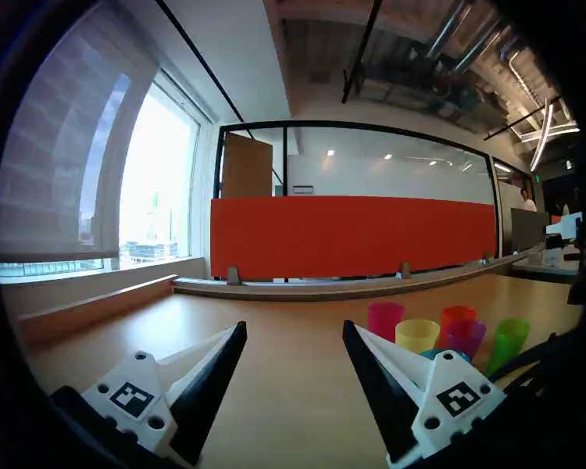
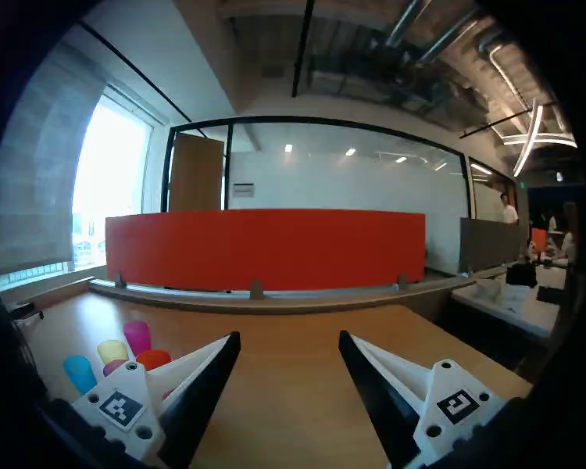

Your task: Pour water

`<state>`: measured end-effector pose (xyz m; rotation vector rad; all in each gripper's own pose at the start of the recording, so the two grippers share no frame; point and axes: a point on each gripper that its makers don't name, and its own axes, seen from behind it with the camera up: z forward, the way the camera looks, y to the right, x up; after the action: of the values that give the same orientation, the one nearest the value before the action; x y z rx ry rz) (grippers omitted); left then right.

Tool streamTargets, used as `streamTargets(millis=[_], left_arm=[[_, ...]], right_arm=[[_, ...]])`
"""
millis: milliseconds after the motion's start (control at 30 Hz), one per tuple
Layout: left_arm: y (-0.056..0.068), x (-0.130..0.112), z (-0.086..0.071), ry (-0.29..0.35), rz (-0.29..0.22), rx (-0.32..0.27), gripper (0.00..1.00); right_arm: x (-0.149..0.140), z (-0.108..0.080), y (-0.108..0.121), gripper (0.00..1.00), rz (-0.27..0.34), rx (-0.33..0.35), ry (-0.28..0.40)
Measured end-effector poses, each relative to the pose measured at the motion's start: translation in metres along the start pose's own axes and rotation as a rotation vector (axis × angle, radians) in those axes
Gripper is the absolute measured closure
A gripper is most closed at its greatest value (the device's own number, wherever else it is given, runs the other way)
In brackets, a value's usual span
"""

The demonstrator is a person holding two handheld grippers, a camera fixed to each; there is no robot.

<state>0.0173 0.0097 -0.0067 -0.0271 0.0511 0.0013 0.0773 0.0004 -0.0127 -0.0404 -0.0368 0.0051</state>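
I am holding my left claw [image 1: 294, 327] wide open and empty above a wooden counter [image 1: 293, 399]. My right claw [image 2: 289, 336] is hanging just as wide, gripping nothing.

I am judging the risk. The coloured plastic cups [image 1: 416, 334] are standing bunched tightly, so a claw reaching in could be knocking neighbours over. A light cup could also be slipping or spilling while tilting. I cannot tell which cup is holding water.

The cups are sitting just right of my left claw, slightly beyond it. In the right gripper view they [image 2: 137, 336] are lying left of my right claw, partly behind its finger.
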Motion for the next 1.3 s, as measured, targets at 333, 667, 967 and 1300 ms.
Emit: streamTargets(millis=[333,667,967,1300], left_arm=[[-0.002,-0.008,0.002,-0.017,-0.005,0.002,0.09],[-0.001,-0.015,0.005,-0.044,-0.004,-0.002,0.09],[-0.001,-0.015,0.006,-0.049,-0.003,-0.004,0.09],[-0.001,-0.017,0.006,-0.052,-0.002,-0.004,0.09]], right_arm=[[0.001,-0.002,0.001,0.02,0.002,0.0,-0.001],[0.0,-0.003,-0.001,0.03,0.002,0.005,0.001],[0.002,-0.003,-0.001,0.02,0.005,0.008,0.004],[0.004,-0.006,-0.001,0.02,-0.001,0.013,0.017]])
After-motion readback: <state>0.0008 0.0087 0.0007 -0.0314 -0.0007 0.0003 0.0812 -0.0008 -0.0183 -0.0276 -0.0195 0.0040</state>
